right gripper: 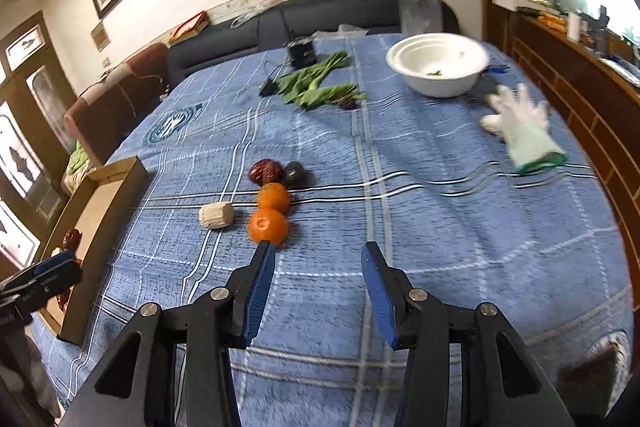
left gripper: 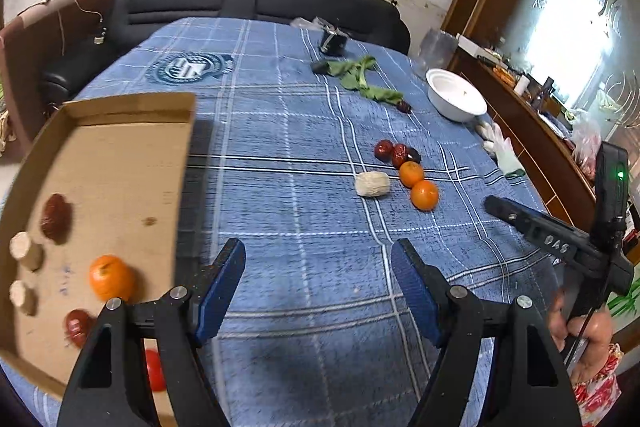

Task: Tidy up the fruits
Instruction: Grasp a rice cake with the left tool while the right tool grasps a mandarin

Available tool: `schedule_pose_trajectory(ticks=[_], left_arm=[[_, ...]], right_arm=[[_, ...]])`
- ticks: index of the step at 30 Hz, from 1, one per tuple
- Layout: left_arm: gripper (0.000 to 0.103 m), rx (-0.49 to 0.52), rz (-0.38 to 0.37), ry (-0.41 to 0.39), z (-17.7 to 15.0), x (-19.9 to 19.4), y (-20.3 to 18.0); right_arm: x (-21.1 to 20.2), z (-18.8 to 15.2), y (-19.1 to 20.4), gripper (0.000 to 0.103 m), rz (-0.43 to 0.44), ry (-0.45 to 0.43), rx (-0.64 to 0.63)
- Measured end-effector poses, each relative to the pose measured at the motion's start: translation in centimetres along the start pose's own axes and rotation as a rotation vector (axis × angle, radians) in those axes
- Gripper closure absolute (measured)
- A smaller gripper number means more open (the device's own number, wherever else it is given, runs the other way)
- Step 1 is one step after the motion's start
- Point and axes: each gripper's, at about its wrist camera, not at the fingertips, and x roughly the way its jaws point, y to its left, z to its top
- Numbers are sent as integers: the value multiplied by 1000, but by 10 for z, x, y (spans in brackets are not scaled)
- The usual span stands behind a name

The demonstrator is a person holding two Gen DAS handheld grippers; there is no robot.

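Note:
On the blue plaid cloth lie two oranges (right gripper: 268, 225) (right gripper: 273, 197), red dates (right gripper: 265, 171), a dark fruit (right gripper: 295, 174) and a pale beige chunk (right gripper: 216, 215). In the left wrist view the same group shows: oranges (left gripper: 424, 194) (left gripper: 411, 173), dates (left gripper: 391, 151), chunk (left gripper: 372, 183). A cardboard tray (left gripper: 120, 163) at left holds an orange (left gripper: 110, 277), dates (left gripper: 57, 217), beige pieces (left gripper: 26, 251) and a red fruit (left gripper: 154, 369). My right gripper (right gripper: 318, 253) is open just short of the near orange. My left gripper (left gripper: 318, 251) is open and empty beside the tray.
A white bowl (right gripper: 438, 69), green leaves (right gripper: 316, 85) and a white glove (right gripper: 524, 125) lie at the far right of the table. A dark sofa (left gripper: 256, 1) stands behind the table. A wooden cabinet (right gripper: 580, 75) runs along the right.

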Motion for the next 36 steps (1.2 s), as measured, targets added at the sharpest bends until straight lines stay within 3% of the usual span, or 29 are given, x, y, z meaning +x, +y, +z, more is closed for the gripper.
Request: schedule_pose_trajectory(ticks=[5, 14, 16, 27, 29, 30, 31, 36], left_arm=[[28, -16, -8, 29, 17, 34, -5], [29, -84, -71, 94, 55, 100, -10], [29, -75, -78, 104, 59, 111, -14], [29, 86, -72, 116, 48, 133, -44], [39, 106, -71, 114, 45, 133, -48], [61, 127, -56, 112, 44, 133, -51], [69, 150, -44, 112, 42, 133, -53], [69, 140, -98, 93, 39, 128, -52]], right_arm=[[38, 1, 20, 54, 29, 49, -66], [80, 7, 41, 55, -24, 85, -169], [83, 5, 39, 67, -10, 88, -170], [66, 2, -1, 67, -63, 84, -67], [67, 3, -2, 67, -60, 83, -65], [66, 2, 0, 67, -69, 80, -76], [66, 2, 2, 67, -76, 78, -83], [65, 1, 1, 68, -83, 59, -69]])
